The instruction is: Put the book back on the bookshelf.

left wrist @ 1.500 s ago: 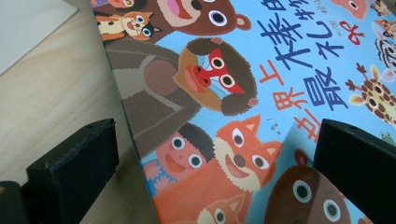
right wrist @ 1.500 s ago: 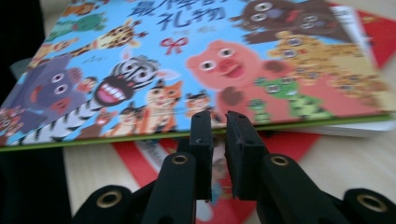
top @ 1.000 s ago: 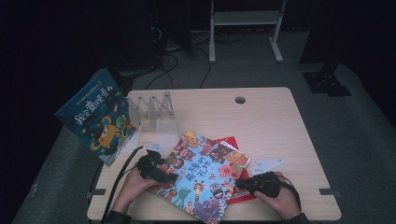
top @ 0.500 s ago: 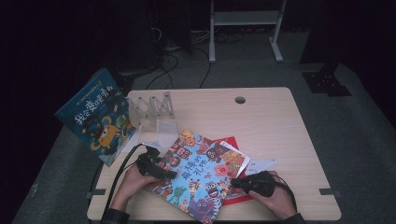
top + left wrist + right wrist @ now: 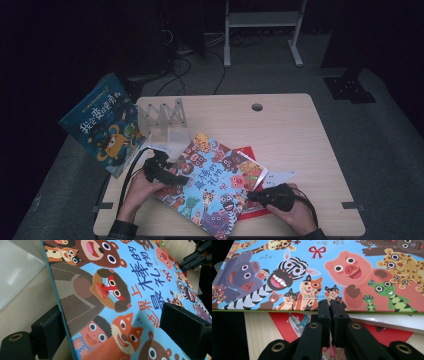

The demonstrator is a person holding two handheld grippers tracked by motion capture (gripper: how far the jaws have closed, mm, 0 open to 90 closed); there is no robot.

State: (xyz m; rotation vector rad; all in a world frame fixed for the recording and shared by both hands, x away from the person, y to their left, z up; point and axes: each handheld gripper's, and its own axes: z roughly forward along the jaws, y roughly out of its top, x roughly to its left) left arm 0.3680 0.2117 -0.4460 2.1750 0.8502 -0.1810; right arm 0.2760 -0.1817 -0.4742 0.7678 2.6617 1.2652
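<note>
A blue picture book [image 5: 215, 185] with cartoon animals lies slanted on the table, over a red book [image 5: 248, 154]. My left gripper [image 5: 177, 179] is at its left edge. In the left gripper view the book [image 5: 105, 290] runs tilted between the wide jaws of the left gripper [image 5: 117, 330], one pad [image 5: 50, 331] behind the edge and the other over the cover. These jaws have just been closing a little, and I see no clear squeeze. My right gripper [image 5: 251, 196] is shut, its tips [image 5: 329, 305] against the book's near edge [image 5: 317, 277], with nothing seen between them.
A second picture book [image 5: 102, 125] leans off the table's left edge. A clear folding book stand [image 5: 162, 120] stands behind the left hand. A white card [image 5: 280, 177] lies by the red book [image 5: 284, 322]. The table [image 5: 300, 135] has a cable hole [image 5: 257, 107] at the back.
The left hand has risen slightly and the book's left edge has come up with it. The right hand has stayed where it was.
</note>
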